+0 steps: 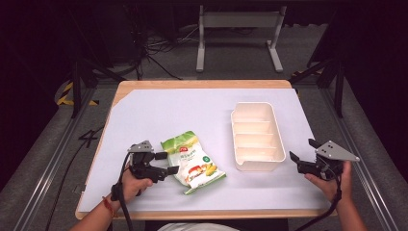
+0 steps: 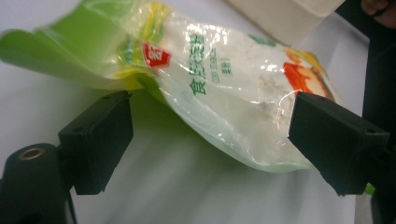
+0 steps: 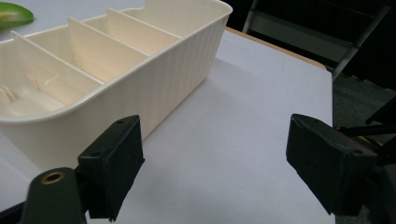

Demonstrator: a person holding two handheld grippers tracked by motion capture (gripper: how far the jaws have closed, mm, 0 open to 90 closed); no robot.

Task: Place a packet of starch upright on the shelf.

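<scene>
Snack bag flat; left gripper fingers spread around its edge, unclamped.

Bare table left of divided bin, snack bag nearer.

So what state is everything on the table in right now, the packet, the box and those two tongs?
Green and clear plastic snack packet: sealed, lying flat, not gripped.
Cream plastic divided box: upright, compartments empty.
Left tongs: open, jaws either side of the packet's edge.
Right tongs: open, holding nothing, beside the box.
</scene>
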